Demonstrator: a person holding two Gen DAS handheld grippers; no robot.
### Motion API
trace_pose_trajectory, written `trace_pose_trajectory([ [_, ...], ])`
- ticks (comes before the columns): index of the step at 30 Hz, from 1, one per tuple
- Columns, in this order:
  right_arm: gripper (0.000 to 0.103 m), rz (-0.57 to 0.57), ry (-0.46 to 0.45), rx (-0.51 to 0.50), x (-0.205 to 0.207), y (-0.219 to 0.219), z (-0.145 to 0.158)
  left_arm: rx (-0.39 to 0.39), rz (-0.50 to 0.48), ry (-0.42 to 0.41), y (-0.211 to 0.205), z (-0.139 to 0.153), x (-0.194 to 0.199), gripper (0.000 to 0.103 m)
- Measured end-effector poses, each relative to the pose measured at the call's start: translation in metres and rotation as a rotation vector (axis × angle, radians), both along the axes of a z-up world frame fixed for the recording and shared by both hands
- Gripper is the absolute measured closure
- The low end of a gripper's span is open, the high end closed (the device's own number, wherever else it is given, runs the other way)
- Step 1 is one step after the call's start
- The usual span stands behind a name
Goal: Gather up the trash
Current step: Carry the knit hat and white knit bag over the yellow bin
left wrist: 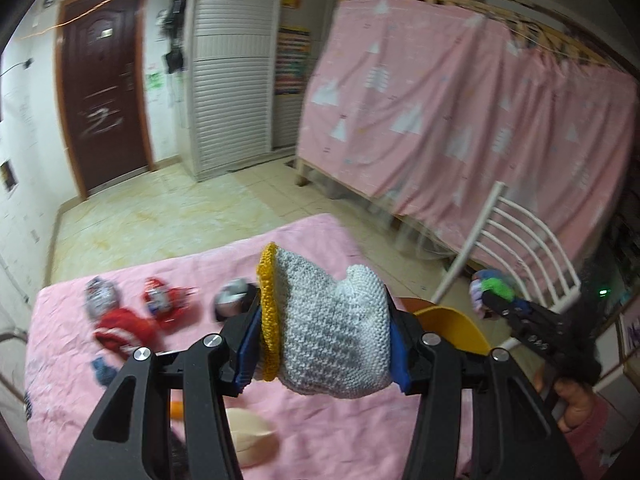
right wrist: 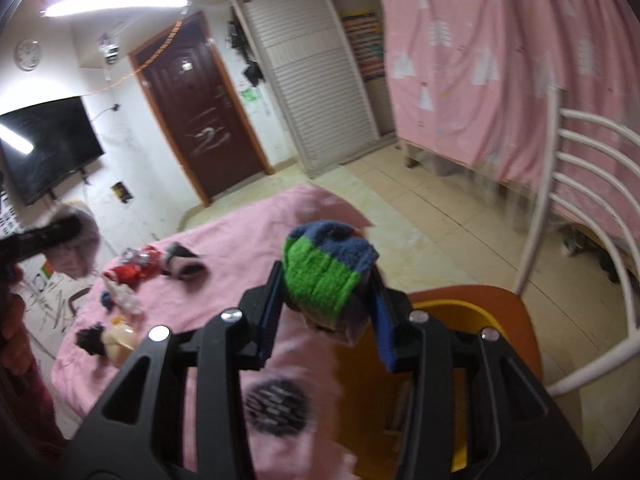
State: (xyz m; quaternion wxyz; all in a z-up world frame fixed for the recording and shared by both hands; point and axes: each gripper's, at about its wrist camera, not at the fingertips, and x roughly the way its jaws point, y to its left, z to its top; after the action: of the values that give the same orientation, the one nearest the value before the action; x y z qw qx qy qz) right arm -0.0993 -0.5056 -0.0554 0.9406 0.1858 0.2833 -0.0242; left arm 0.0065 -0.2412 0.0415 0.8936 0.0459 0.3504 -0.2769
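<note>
Left view: jaws pinch grey knit (left wrist: 334, 328), yellow edge at left, held above pink counter (left wrist: 320, 432). Left gripper (left wrist: 325, 344) level, pointing forward. Yellow bin (left wrist: 452, 330) lies just right of jaws, partly hidden; right gripper (left wrist: 494, 300) nearer it.

Right view: jaws pinch green-blue knit (right wrist: 326, 270), raised. Right gripper (right wrist: 324, 312) tilts down; bin (right wrist: 472, 316) lies below and right of jaws. Likely next: both drop in bin.

A dark brown door (left wrist: 105, 92) stands at the upper left of the left view, with a white slatted wardrobe (left wrist: 232, 76) just beside it toward the centre. A pink curtain (left wrist: 460, 100) with white tree shapes fills the upper right. A white metal chair (right wrist: 580, 208) sits at the right edge of the right view, a black television (right wrist: 48, 144) at its left.
</note>
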Motion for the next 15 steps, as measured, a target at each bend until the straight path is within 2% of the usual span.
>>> trace_pose_trajectory([
  [7, 0.063, -0.059, 0.045, 0.013, -0.014, -0.03, -0.02, 0.014, -0.126, 0.011, -0.06, -0.003, -0.014, 0.06],
  [15, 0.05, -0.092, 0.046, 0.038, -0.024, -0.045, -0.027, 0.05, -0.232, 0.031, -0.121, -0.015, -0.029, 0.06],
])
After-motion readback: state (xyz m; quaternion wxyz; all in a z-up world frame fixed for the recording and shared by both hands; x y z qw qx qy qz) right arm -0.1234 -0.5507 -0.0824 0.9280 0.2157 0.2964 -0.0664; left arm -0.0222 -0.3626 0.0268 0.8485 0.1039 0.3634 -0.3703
